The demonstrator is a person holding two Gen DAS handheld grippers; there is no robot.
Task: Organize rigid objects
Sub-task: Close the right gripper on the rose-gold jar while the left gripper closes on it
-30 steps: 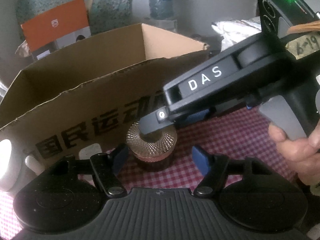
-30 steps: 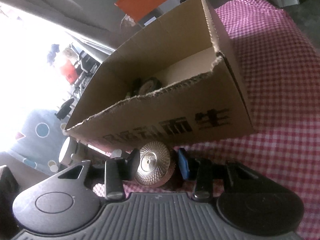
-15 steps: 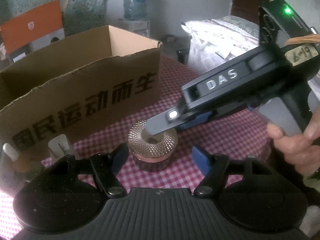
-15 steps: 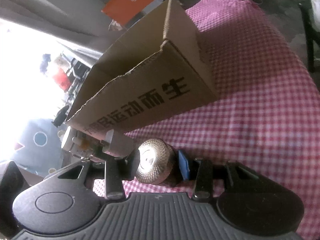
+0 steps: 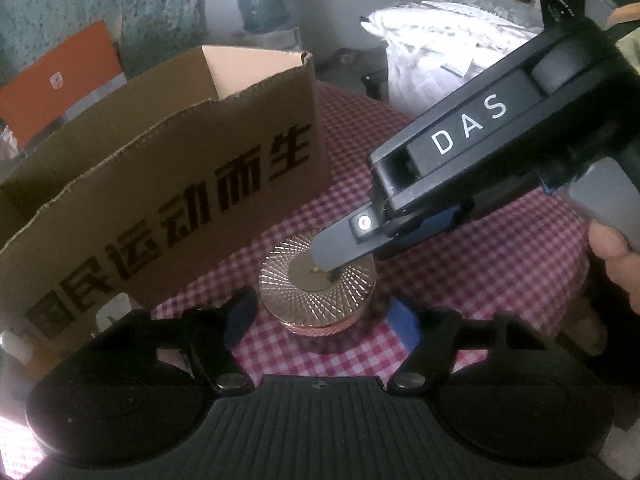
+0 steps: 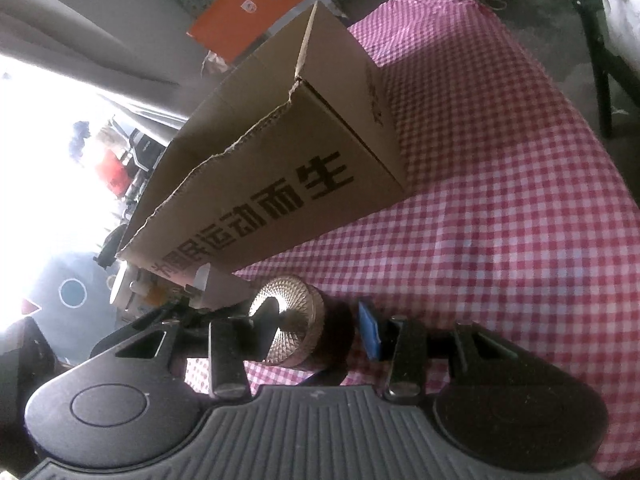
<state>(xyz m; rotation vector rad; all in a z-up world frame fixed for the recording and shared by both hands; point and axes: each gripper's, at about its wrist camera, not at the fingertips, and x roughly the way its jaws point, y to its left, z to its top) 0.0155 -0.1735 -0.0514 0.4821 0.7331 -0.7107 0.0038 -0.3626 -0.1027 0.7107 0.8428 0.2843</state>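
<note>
Copper-lidded round jar (image 5: 318, 286) standing on checked tablecloth (image 5: 480, 264), just in front of printed face of open cardboard box (image 5: 168, 184). Right gripper (image 6: 316, 332) clamped across jar, apparently pressing both sides, though dim. Left gripper (image 5: 320, 316) short of jar, jaws closing, nothing gripped. White items (image 5: 114, 310) at box's foot.

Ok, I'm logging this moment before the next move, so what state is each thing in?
cardboard box: upright, top open.
right gripper: shut on the copper jar.
copper jar: lid on, held between the right gripper's fingers.
left gripper: closing, copper jar between its fingers, not touched.
</note>
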